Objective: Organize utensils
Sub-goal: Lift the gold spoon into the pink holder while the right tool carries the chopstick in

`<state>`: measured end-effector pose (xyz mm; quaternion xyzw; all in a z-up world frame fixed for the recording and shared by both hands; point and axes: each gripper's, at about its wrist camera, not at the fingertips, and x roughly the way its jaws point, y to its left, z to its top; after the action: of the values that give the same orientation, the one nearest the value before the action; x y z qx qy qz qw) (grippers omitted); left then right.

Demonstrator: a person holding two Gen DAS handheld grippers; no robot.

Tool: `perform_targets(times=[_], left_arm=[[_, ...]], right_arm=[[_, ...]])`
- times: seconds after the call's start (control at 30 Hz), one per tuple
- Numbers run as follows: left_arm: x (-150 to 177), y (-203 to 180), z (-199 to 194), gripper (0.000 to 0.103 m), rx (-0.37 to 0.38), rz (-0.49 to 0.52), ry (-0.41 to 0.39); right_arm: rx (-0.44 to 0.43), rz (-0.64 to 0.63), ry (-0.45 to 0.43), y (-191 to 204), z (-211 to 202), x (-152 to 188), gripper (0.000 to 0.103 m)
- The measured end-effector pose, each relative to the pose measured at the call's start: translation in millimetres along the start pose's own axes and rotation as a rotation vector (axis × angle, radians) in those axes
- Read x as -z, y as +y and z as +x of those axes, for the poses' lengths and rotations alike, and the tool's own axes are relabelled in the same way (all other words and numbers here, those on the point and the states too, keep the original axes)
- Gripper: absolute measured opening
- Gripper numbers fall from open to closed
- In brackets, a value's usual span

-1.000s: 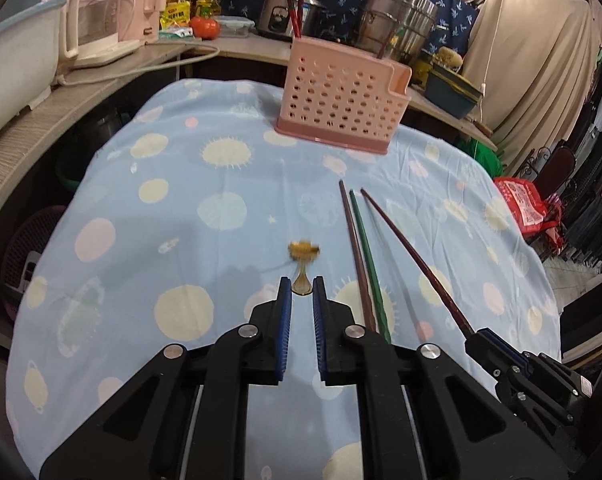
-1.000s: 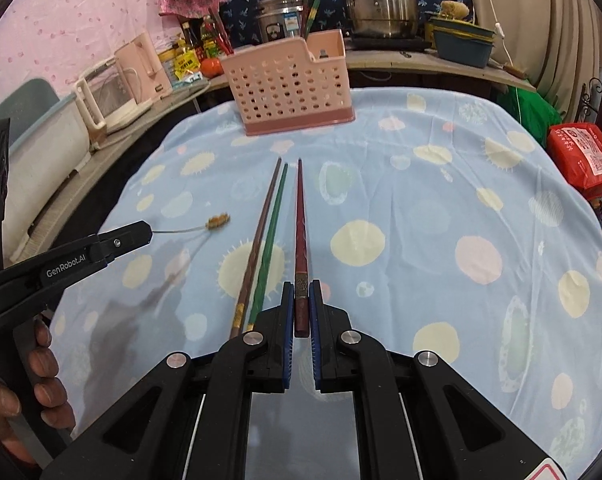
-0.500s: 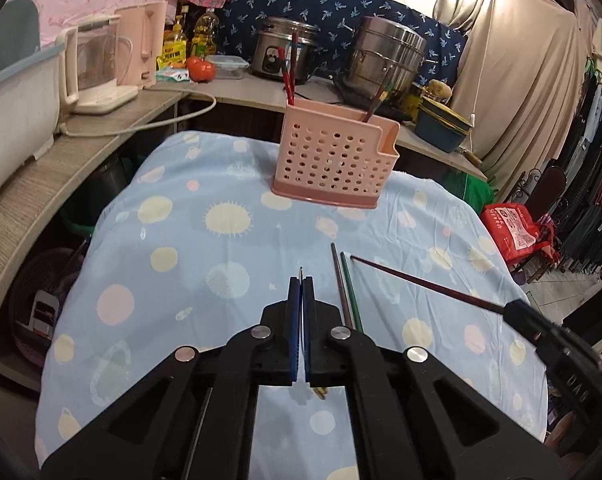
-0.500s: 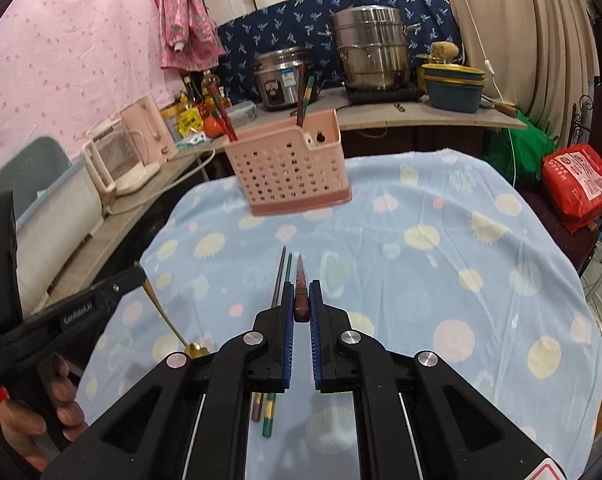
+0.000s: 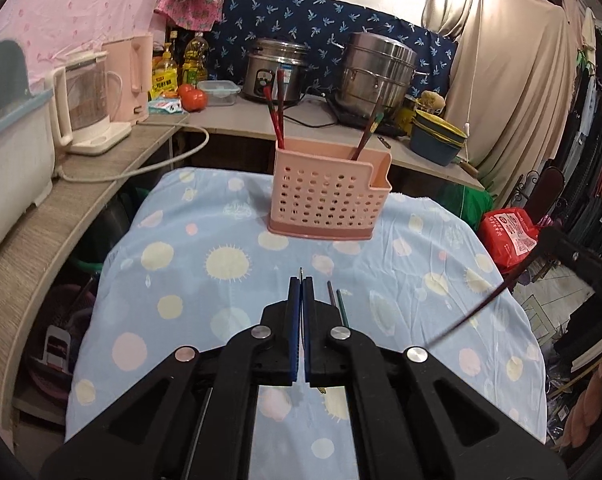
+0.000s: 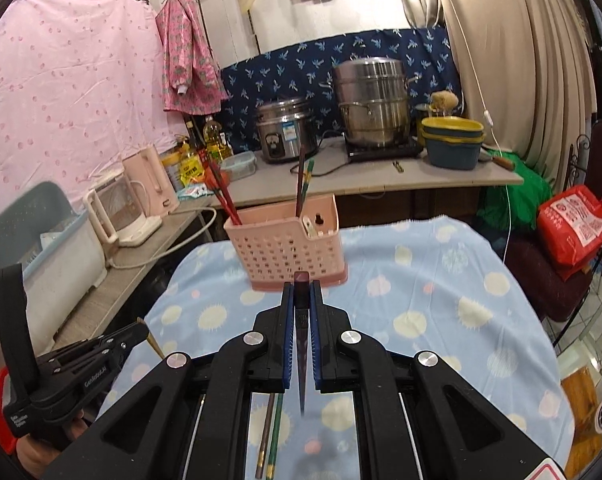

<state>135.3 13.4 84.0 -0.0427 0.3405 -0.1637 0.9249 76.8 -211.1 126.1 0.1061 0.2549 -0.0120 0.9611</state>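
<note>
My left gripper point(image 5: 301, 284) is shut on the thin handle of a small gold spoon point(image 5: 300, 271), held above the blue dotted tablecloth point(image 5: 221, 292). In the right wrist view the left gripper point(image 6: 141, 330) shows at lower left, the gold spoon point(image 6: 155, 347) slanting down from it. My right gripper point(image 6: 301, 288) is shut on a dark red chopstick point(image 6: 302, 360) that hangs down behind the pads; its length point(image 5: 473, 316) shows at the right in the left wrist view. A pink perforated basket point(image 5: 329, 200) point(image 6: 289, 248) stands ahead, holding several chopsticks.
A brown chopstick point(image 5: 331, 294) and a green chopstick point(image 5: 343, 308) lie side by side on the cloth below the grippers. Counters behind and to the left carry a kettle point(image 5: 89, 108), a rice cooker point(image 5: 277, 70), a steel pot point(image 5: 377, 72) and stacked bowls point(image 5: 437, 136). A red bag point(image 5: 509, 232) sits off the table's right edge.
Both grippers have risen from the cloth. The left one closed on the gold spoon and lifted it; the right one lifted the dark red chopstick, leaving the brown and green ones lying.
</note>
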Motion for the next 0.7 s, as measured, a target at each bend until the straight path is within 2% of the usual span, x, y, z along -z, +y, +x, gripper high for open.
perform_targets(times=[0.33, 0.6, 0.7], left_arm=[[-82.5, -9.0, 4.8, 0.001, -0.017, 0.066, -0.093], [-171.4, -17.4, 26.2, 0.001, -0.041, 0.107, -0.214], [-194.2, -16.9, 42.6, 0.001, -0.042, 0.106, -0.232]], right_arm=[[-0.008, -0.03, -0.089, 10.9, 23.0, -86.6, 0.007], [-0.037, -0.013, -0.198, 29.7, 64.7, -175.2, 0.007], [-0.047, 0.006, -0.213, 33.3, 86.6, -193.5, 0.007]])
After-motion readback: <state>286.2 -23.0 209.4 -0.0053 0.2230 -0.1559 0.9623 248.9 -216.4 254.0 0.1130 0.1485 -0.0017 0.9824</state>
